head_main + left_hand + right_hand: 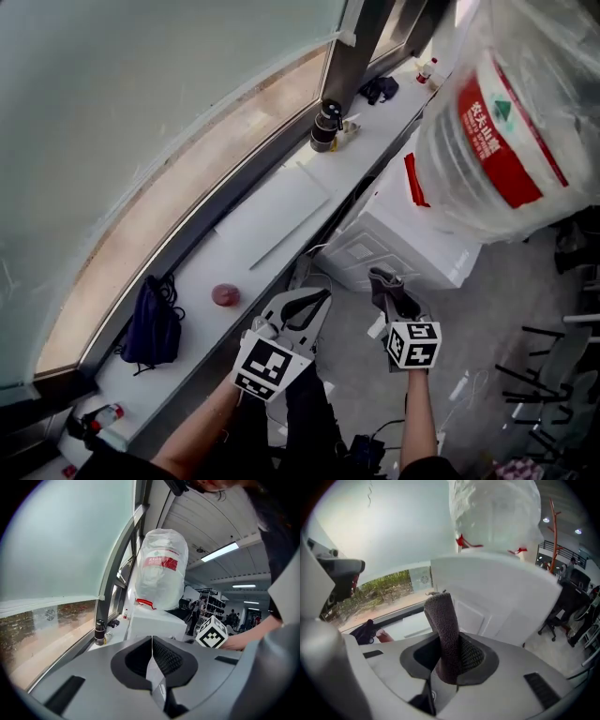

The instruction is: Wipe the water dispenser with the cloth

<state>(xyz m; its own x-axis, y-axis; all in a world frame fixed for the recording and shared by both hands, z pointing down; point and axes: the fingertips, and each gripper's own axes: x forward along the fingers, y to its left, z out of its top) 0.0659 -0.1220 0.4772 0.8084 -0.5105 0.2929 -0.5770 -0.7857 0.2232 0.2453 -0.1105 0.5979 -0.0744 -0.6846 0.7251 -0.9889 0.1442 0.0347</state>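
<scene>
Grey-brown cloth [444, 630] stands rolled and upright between the jaws of the right tongs [451, 660], which are clamped on its lower end. Its long axis points along the jaws at the white water dispenser [501, 592], which is straight ahead and near. The right hand is the closer one. The left tongs [152, 665] hang off to the side, jaws pressed together with nothing between them. The plastic-wrapped bottle [511, 112] on top carries a red band with white Chinese characters and a green triangle mark, too small to read surely.
</scene>
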